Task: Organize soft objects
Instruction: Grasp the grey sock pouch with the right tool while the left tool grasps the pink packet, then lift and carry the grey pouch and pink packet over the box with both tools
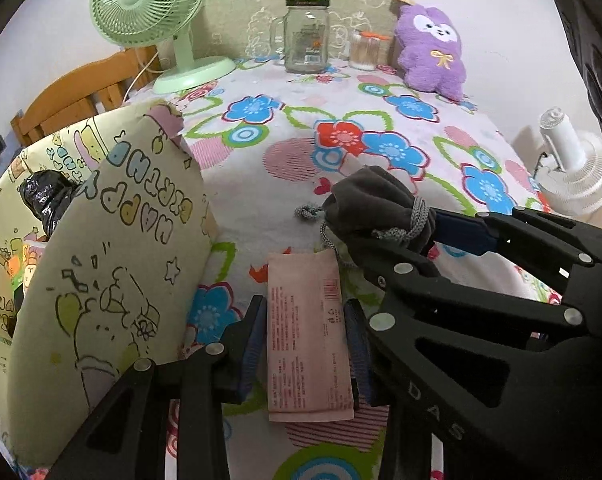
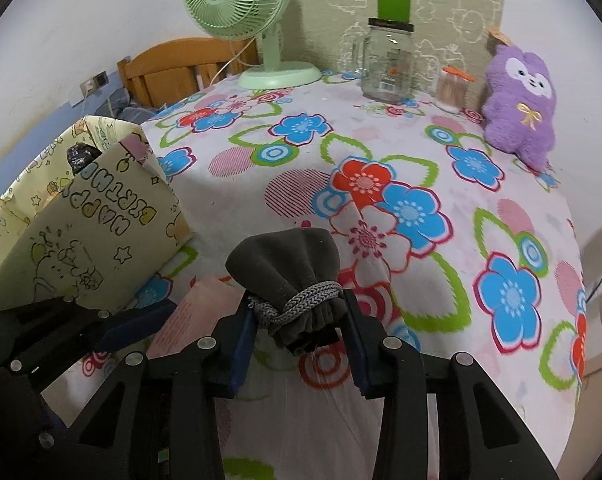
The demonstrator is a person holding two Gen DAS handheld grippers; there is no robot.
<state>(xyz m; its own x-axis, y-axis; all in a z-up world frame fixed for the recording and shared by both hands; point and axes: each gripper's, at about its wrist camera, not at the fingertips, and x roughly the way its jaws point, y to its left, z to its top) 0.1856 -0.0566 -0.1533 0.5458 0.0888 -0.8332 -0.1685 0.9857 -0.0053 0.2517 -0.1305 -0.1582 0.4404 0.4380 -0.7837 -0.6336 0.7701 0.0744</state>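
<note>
Mid-task, by the look of it. Left gripper (image 1: 305,344) is clamped on a flat pink paper-like packet (image 1: 307,332), held near the open, stiff cartoon-printed paper gift bag (image 1: 113,240). Right gripper (image 2: 297,344) squeezes the corded neck of a soft grey velvety drawstring pouch (image 2: 289,264), just above the flowered tablecloth (image 2: 421,208). Fluffy purple plush toy (image 2: 519,96) sits untouched at the far edge. Neither item bagged yet.
</note>
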